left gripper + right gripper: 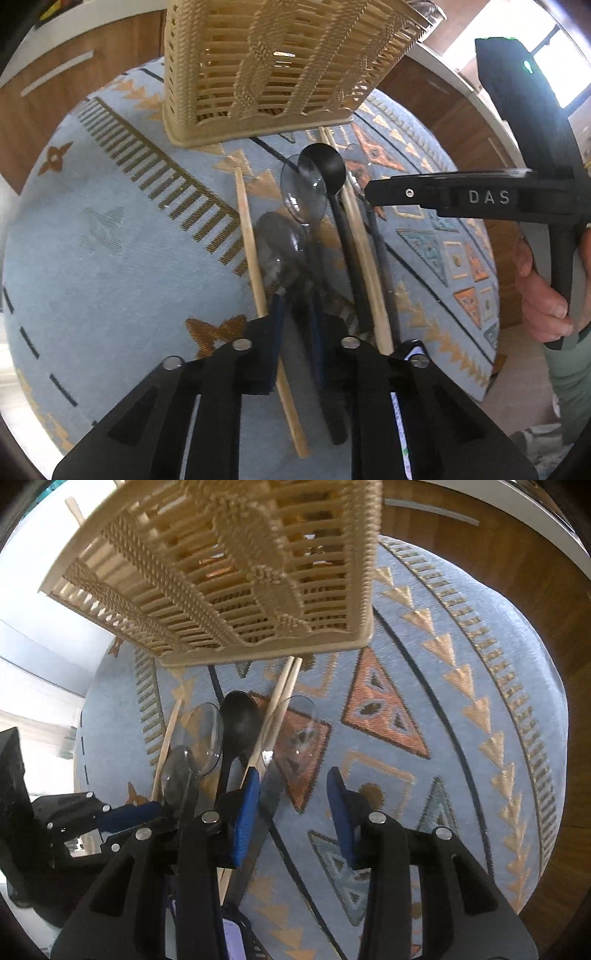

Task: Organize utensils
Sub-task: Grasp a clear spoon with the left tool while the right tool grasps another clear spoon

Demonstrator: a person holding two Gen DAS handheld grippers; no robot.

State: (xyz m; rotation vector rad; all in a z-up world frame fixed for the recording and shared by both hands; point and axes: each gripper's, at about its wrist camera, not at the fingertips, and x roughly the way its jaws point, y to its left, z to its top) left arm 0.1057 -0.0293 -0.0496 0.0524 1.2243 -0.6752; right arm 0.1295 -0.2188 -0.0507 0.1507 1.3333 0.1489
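Note:
A cream woven basket (273, 66) stands on the blue patterned cloth, also in the right wrist view (236, 576). In front of it lie a black spoon (325, 166), clear plastic spoons (303, 192) and wooden chopsticks (251, 243). My left gripper (299, 317) is nearly closed around a clear spoon's handle (280, 251). My right gripper (293, 797) is open just above the cloth, beside a third clear spoon (291, 731) and the black spoon (240, 720). The right gripper also shows in the left wrist view (369, 192), coming in from the right.
The cloth (110, 240) covers a round table with wooden floor (517, 554) around it. A chopstick pair (284, 686) runs toward the basket. A person's hand (543, 295) holds the right gripper's handle at the right.

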